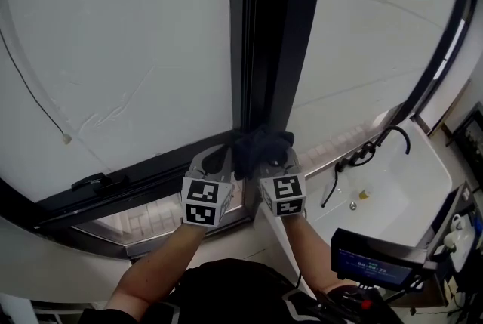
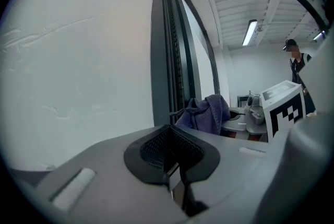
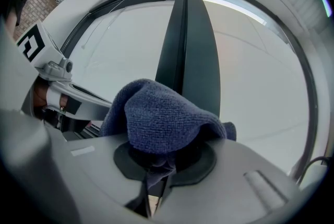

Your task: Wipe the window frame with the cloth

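The right gripper (image 3: 158, 164) has its jaws clenched on a dark blue cloth (image 3: 162, 116), which bunches up over the pads in a thick fold. Alongside it, the left gripper (image 2: 169, 154) has its jaws pressed together with nothing between them. It sits just beside the cloth, on the cloth's left.

The cloth sits at the foot of the black upright bar of the window frame (image 3: 191, 45), where the bar meets the lower rail (image 1: 113, 190). From the jaws, the bar lies straight ahead and its long axis runs upward, away from both grippers. Any wiping stroke would likely travel up along it, led by the right gripper as the one holding the cloth.

Frosted white panes (image 1: 121, 50) flank the bar on both sides.

Whether the cloth is pressed against the frame or only close to it cannot be told, as the fold covers the point of contact. In the head view the cloth also hides both sets of jaw tips. The top of the bar is cut off by the picture's edge. At the right stand a white basin (image 1: 423, 164) with a black tap (image 1: 381, 141), and in the left gripper view a person (image 2: 298, 63) stands far back in the room.
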Available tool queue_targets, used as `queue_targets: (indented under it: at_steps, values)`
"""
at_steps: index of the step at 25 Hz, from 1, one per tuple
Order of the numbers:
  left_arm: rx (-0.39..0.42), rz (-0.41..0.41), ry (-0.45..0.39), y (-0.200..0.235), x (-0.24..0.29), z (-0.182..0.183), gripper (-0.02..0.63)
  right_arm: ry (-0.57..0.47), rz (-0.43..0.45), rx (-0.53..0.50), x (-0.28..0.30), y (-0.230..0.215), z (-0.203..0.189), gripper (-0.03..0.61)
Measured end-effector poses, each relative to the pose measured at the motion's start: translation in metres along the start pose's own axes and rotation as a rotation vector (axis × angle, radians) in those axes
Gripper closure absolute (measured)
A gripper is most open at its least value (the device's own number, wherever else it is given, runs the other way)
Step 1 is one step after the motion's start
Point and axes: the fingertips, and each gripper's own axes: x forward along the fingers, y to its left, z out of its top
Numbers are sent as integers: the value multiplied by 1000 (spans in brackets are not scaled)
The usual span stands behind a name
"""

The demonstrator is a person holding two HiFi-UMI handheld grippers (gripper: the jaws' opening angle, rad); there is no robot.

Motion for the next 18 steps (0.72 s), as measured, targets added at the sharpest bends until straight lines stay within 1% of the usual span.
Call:
queue_targets:
  at_steps: [3, 6, 11, 16, 18]
  values:
    - [18, -11, 28, -2, 0, -15, 620, 18, -22, 19, 0, 4, -17, 529]
    - [23, -23, 49, -5, 1, -29, 620, 63, -14, 42, 0, 8, -33, 529]
    - [32, -36, 70, -7, 3, -43, 620, 80, -3, 23, 1, 11, -49, 529]
    - [12, -32, 96, -8, 4, -58, 620, 121, 4, 29, 0, 11, -64, 529]
    - [8, -38, 101, -9, 5, -62, 620, 121, 12, 33, 0, 10, -67, 529]
